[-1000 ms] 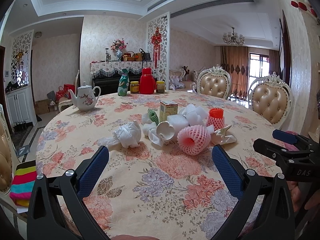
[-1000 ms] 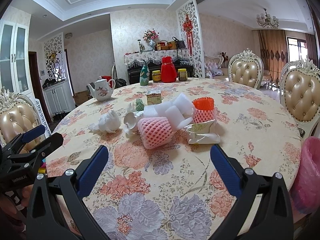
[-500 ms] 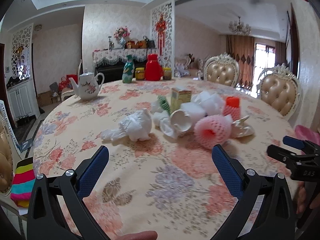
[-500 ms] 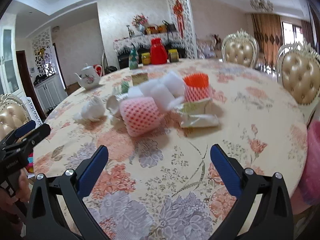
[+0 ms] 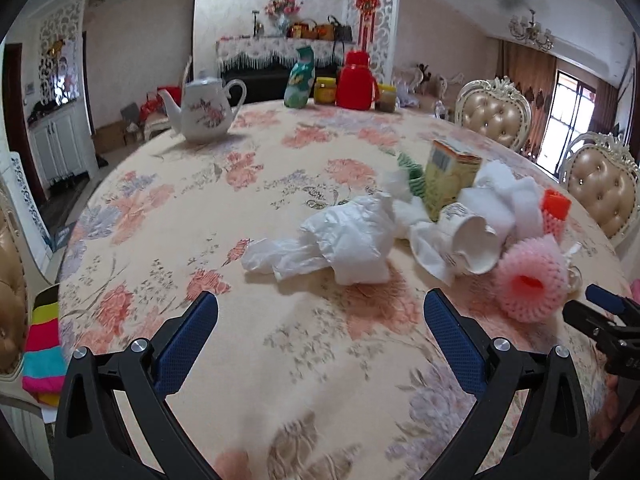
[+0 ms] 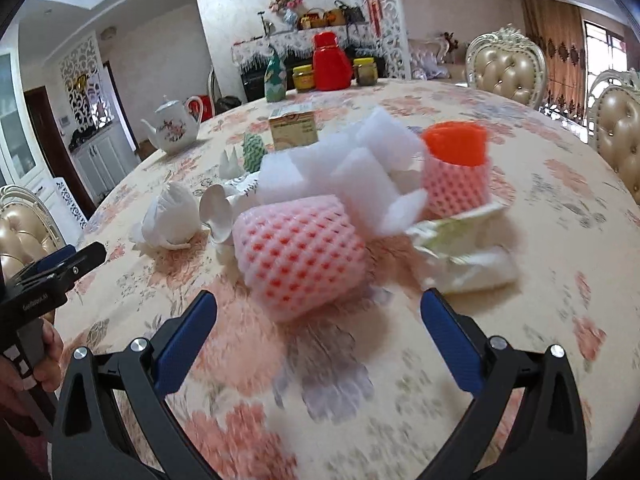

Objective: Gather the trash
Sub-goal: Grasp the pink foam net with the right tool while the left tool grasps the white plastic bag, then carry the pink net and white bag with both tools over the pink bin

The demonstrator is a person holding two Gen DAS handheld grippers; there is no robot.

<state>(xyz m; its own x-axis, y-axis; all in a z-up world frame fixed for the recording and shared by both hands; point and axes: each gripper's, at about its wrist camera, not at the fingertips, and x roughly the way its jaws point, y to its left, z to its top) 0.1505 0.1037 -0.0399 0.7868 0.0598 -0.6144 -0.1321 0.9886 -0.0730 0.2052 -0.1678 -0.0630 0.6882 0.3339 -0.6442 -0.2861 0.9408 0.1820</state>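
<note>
Our right gripper [image 6: 318, 330], jaws spread wide and empty, faces the pink foam net [image 6: 300, 256] lying dead ahead just past its fingertips, long axis crosswise, while our left gripper [image 5: 320, 330], equally spread, faces crumpled tissue [image 5: 352, 240] farther off.

The near flowered tablecloth [image 6: 320, 392] is blurred by motion in the right wrist view. There the crumpled silver and white wrapper [image 6: 464, 252] is smeared too, and its print cannot be read. In the left wrist view the pink plastic bag [image 5: 635, 290] is cut by the right edge, and the white foam pieces [image 5: 508, 196] partly hide the orange and pink foam net sleeve [image 5: 554, 216].
</note>
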